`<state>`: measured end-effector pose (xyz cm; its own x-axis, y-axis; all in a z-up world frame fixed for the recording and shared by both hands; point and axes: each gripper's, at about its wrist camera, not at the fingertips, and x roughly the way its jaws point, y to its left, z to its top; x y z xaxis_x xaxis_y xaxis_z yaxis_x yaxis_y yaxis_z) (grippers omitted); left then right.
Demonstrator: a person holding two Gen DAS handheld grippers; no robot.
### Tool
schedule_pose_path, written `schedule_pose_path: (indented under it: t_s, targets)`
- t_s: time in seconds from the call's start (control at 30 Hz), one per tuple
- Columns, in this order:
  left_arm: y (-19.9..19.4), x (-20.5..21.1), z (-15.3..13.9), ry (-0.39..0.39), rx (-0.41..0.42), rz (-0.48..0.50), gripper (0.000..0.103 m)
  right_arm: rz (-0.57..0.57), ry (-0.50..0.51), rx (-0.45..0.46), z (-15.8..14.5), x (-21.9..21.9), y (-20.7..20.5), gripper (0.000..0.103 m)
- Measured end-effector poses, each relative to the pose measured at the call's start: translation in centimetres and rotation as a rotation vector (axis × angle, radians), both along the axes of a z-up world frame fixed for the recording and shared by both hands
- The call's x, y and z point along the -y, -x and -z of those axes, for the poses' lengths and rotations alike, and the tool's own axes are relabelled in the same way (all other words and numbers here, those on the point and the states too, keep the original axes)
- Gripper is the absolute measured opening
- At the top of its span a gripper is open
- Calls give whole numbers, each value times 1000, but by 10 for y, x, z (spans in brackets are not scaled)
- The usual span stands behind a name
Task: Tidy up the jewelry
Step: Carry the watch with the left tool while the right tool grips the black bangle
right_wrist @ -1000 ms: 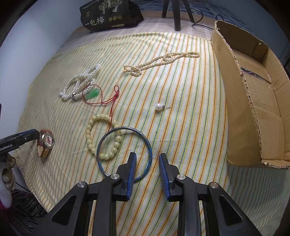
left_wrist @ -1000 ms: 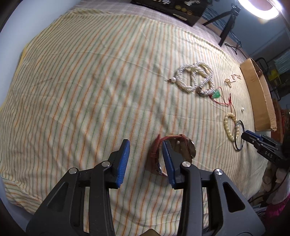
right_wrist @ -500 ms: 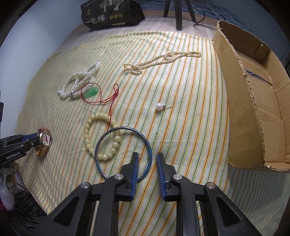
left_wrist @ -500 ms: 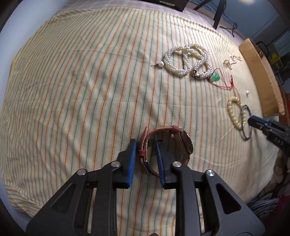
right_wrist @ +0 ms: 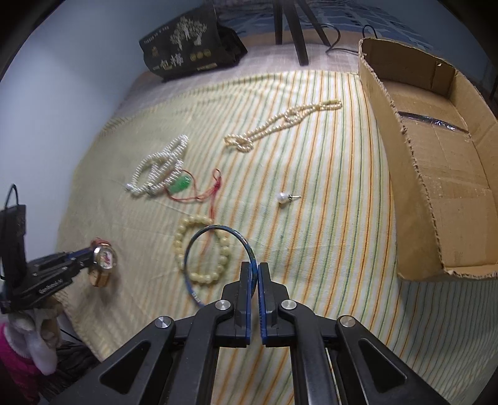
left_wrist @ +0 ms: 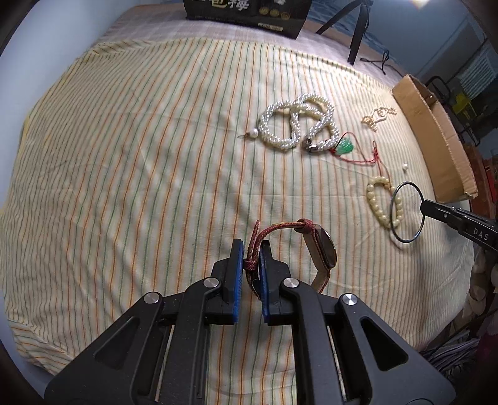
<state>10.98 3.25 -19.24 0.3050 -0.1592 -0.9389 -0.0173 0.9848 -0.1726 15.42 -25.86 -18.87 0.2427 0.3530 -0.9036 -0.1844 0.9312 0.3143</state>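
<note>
My left gripper (left_wrist: 250, 246) is shut on the red strap of a wristwatch (left_wrist: 323, 252) and holds it just above the striped cloth; the watch also shows in the right wrist view (right_wrist: 104, 260). My right gripper (right_wrist: 254, 269) is shut on a thin blue bangle (right_wrist: 218, 232), tilted up over a cream bead bracelet (right_wrist: 202, 277). The bangle (left_wrist: 407, 212) and the right gripper (left_wrist: 426, 207) also show in the left wrist view. A white pearl rope (left_wrist: 295, 123), a green pendant on red cord (left_wrist: 345, 146), a pearl earring (right_wrist: 284, 197) and a thin pearl necklace (right_wrist: 280, 124) lie on the cloth.
An open cardboard box (right_wrist: 435, 162) stands at the right edge of the cloth, its inside bare but for a strip of tape. A black bag (right_wrist: 186, 50) and tripod legs (right_wrist: 289, 28) stand at the back. The cloth (left_wrist: 124, 155) drops off at the near edge.
Both grippers have closed: the left on the watch strap, the right on the blue bangle. Both items are now lifted or tilted off the cloth.
</note>
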Motion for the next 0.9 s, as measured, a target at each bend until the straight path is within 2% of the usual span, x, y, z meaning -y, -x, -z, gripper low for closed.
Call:
schedule_pose_path:
  t_s: [0.37,0.67,0.9]
  targets:
    - [2,1,-34,26,96,-1,8,-21,-25,98,-36,-7,15,1]
    - [-7,43,-57,56,159,54,8,-10,12,209,-69,3,20,1]
    - [-16,74,-78,78,212,92,8,42,17,275,-93,31,18,1]
